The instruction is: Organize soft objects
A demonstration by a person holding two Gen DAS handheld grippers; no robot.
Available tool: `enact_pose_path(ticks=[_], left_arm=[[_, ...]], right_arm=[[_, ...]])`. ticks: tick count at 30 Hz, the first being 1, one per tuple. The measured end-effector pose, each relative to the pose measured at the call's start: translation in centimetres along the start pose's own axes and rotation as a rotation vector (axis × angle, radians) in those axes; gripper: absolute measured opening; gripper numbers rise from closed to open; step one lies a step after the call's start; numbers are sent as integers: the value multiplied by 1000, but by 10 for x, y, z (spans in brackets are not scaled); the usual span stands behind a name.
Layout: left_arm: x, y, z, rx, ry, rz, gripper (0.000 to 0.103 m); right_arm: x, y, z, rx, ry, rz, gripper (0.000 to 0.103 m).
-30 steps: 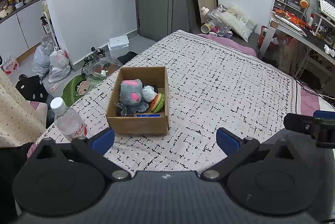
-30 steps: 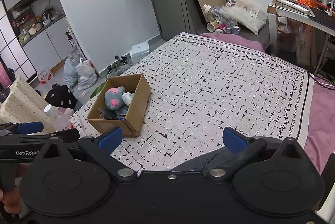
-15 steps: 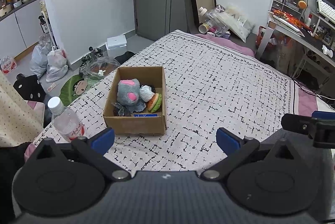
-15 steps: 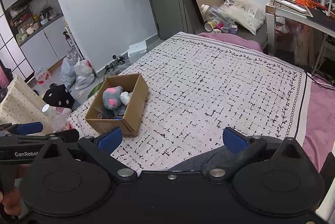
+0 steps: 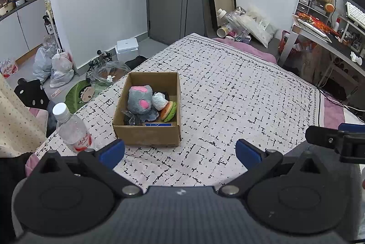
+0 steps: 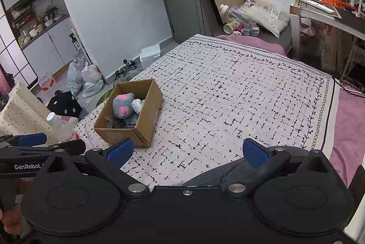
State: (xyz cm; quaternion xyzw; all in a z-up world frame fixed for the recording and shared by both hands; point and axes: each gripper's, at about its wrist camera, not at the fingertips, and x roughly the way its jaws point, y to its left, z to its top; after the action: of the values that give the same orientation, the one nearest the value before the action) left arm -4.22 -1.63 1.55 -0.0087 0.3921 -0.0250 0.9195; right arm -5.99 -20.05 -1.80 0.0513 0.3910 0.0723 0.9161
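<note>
An open cardboard box (image 5: 146, 134) stands on the patterned bed cover, also in the right wrist view (image 6: 148, 121). Inside lie a grey plush paw with pink pads (image 5: 139, 102) (image 6: 123, 105), a small white soft lump (image 5: 159, 101) (image 6: 137, 105), a burger-shaped toy (image 5: 169, 111) and dark crumpled items (image 5: 136, 118). My left gripper (image 5: 180, 150) is open and empty, held just in front of the box. My right gripper (image 6: 187, 151) is open and empty, to the right of the box and further back.
A clear plastic water bottle (image 5: 71, 129) stands at the bed's left edge beside the box. The patterned cover (image 5: 239, 89) spreads to the right. A desk (image 5: 319, 34) stands at the far right; bags (image 5: 57, 66) and clutter lie on the floor at left.
Both grippers have pulled back and risen slightly, so the box looks a little farther off. The box and its contents have not moved.
</note>
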Motion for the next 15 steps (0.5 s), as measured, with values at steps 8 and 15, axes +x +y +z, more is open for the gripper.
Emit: enact_pose_path(ticks=[8,15], left_arm=[[-3,0,0,-1,-6,-4,102],[-6,-1,0,3,-14,-9,102]], right_arm=[[-4,2,-1,-4,-12,-1,103],[-5,3,-2,-1,-12,-4,103]])
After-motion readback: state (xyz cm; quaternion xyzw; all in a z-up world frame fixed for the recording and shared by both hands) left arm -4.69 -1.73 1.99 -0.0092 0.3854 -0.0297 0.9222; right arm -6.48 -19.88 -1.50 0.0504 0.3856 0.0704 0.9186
